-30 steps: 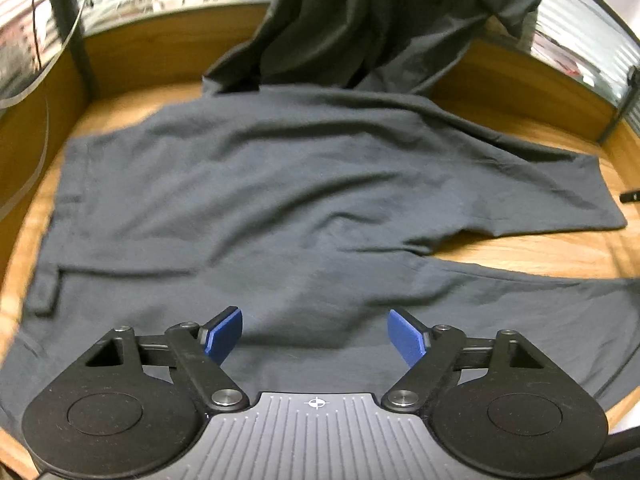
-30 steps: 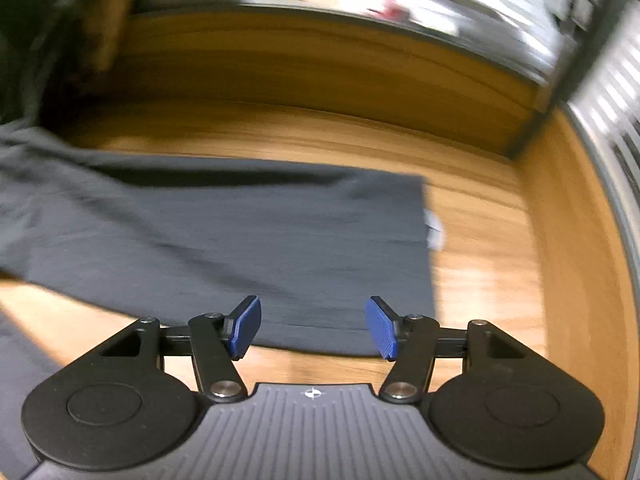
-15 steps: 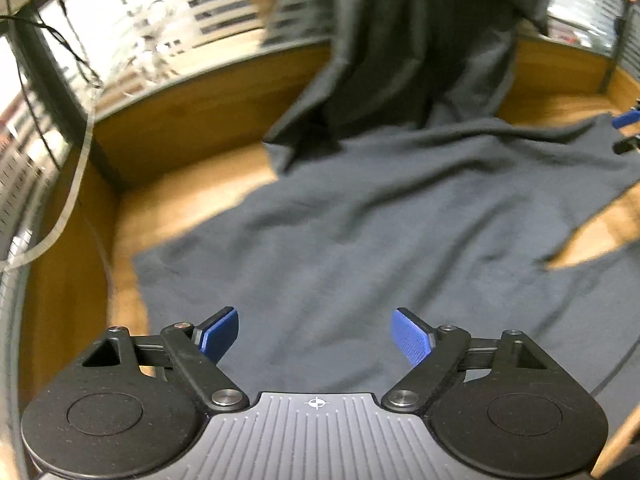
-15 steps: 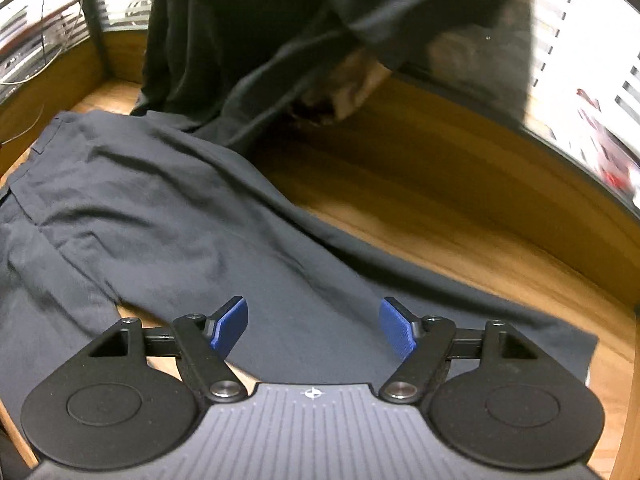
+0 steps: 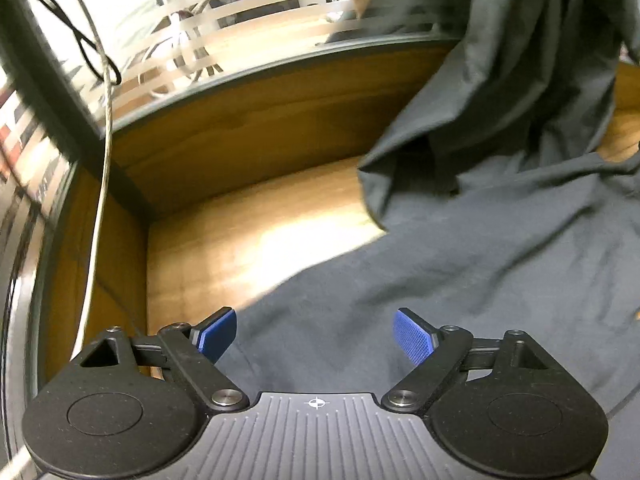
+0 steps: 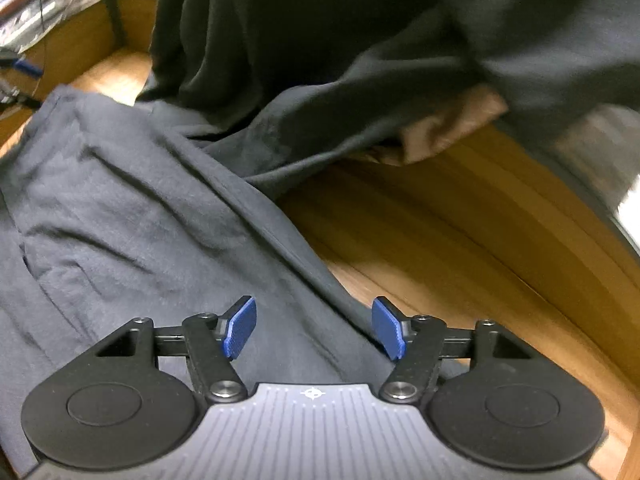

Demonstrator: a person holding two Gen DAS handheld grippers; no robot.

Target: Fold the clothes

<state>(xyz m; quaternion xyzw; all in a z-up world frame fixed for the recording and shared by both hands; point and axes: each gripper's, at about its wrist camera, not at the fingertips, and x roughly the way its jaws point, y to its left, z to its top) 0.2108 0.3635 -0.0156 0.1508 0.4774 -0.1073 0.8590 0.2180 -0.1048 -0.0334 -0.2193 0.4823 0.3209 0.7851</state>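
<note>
Dark trousers flat, lengthwise across wooden table

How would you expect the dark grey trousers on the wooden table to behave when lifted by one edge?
Probably floppy: the trousers lie in soft creases, so they would likely sag and drape. They look thin, so probably light. Pushed across the wooden table, they would likely bunch rather than slide whole.
</note>
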